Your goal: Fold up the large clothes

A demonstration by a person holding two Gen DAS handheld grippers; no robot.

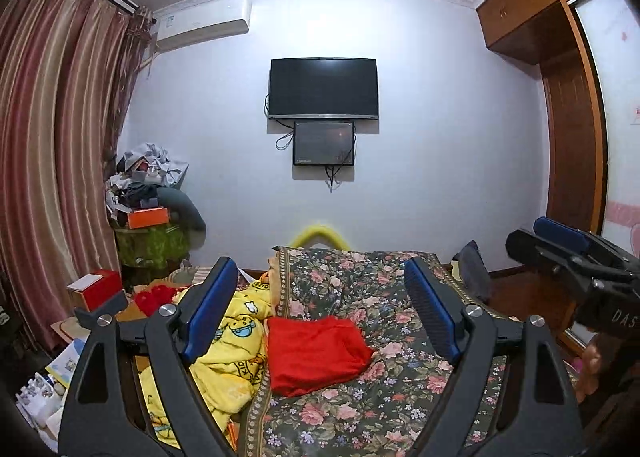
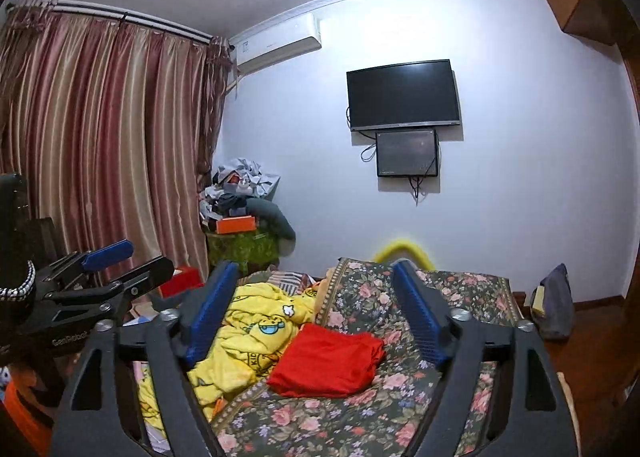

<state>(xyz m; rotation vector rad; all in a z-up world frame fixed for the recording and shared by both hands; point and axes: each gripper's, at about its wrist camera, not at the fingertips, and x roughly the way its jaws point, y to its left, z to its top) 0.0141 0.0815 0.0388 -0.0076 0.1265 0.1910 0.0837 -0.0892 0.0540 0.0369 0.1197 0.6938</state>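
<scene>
Left gripper (image 1: 320, 293) gapes empty above folded red garment (image 1: 316, 353) on floral bedspread (image 1: 360, 417).

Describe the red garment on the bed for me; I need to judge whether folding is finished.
The red garment looks like soft, bright red cloth, folded into a compact, roughly rectangular bundle with a few creases and slightly uneven edges. It lies flat on the floral bedspread, beside the yellow cartoon-print blanket. No hand-held gripper touches it.

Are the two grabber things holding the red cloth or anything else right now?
Nothing is held. The left gripper and right gripper both stand open and empty above the folded red cloth, which lies on the floral bedspread.
</scene>
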